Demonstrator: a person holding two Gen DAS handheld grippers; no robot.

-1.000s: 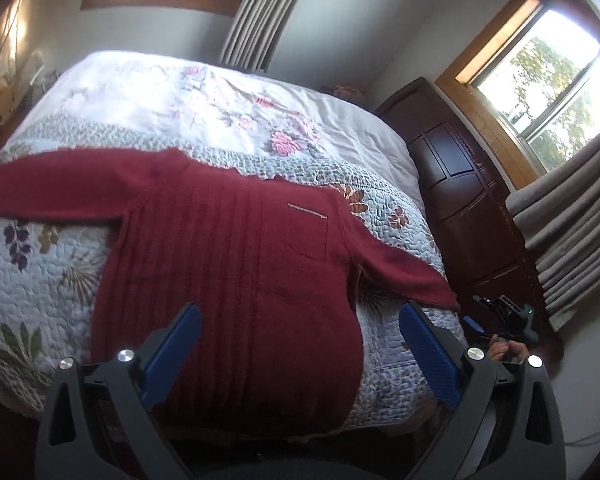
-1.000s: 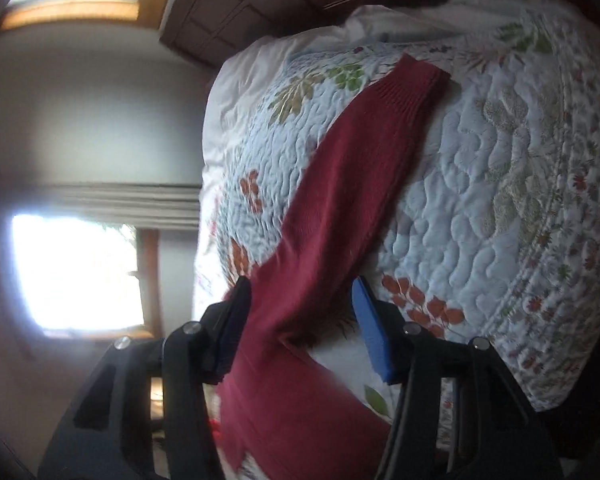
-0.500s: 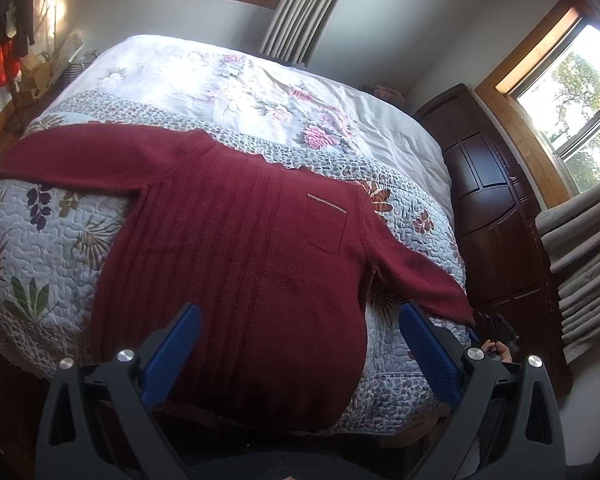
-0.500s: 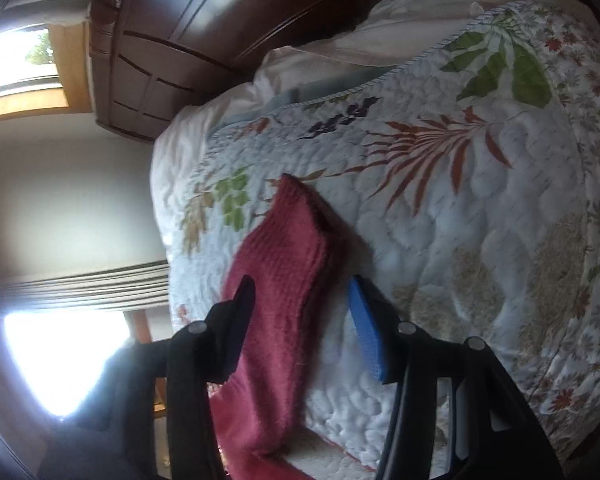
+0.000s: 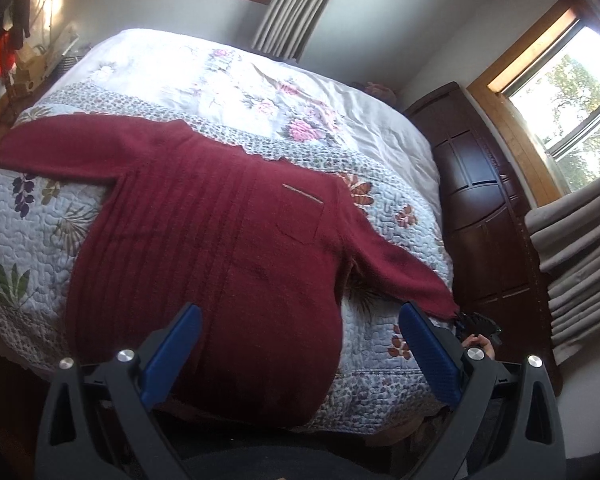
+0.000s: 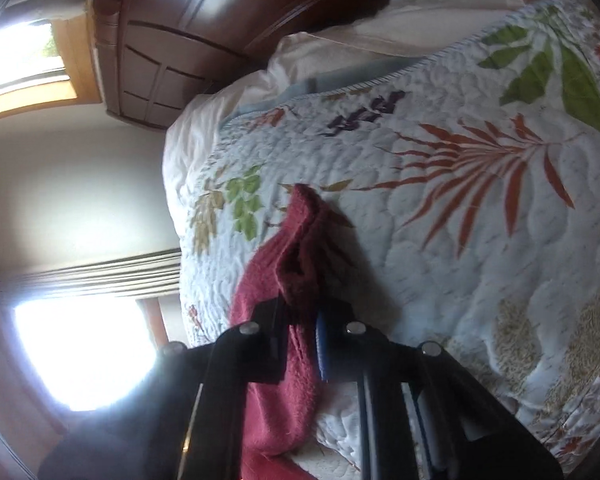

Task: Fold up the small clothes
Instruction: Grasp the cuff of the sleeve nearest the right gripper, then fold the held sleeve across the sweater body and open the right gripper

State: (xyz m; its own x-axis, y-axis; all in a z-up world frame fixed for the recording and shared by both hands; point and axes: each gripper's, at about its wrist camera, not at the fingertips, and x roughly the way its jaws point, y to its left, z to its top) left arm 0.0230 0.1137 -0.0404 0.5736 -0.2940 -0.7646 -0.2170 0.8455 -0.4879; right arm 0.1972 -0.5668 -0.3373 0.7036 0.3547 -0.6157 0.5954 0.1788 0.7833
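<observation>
1. No bins or baskets in either view. The only storage-type thing is a dark wooden cabinet (image 5: pixel 488 216) right beside the bed, panels shut, so I can't tell what's in it.
2. The red sweater (image 5: pixel 204 248) lies flat on the floral quilt (image 5: pixel 32 216), front up with the chest pocket (image 5: pixel 302 218) showing. One sleeve stretches out toward the left side of the bed, the other runs down to the right corner.
3. The sweater's hem hangs right at the near edge of the bed, even a bit over it. The far half of the bed is bare quilt and white bedding, so lots of open room up there. The right side is tight, with the cabinet close against the mattress edge and grey curtains (image 5: pixel 572 264) just beyond.
4. The left gripper (image 5: pixel 300 340) hovers above the hem, blue fingers (image 5: pixel 172 352) spread wide and touching nothing. The sweater body sits below and between them.
5. The right gripper (image 6: pixel 302 344) is clamped on the sleeve cuff (image 6: pixel 300 248), fingers pressed together with the red knit bunched between them and poking out past the tips. In the left wrist view you can see it at the bed's right corner, with a bit of a hand (image 5: pixel 480 346) behind it.
</observation>
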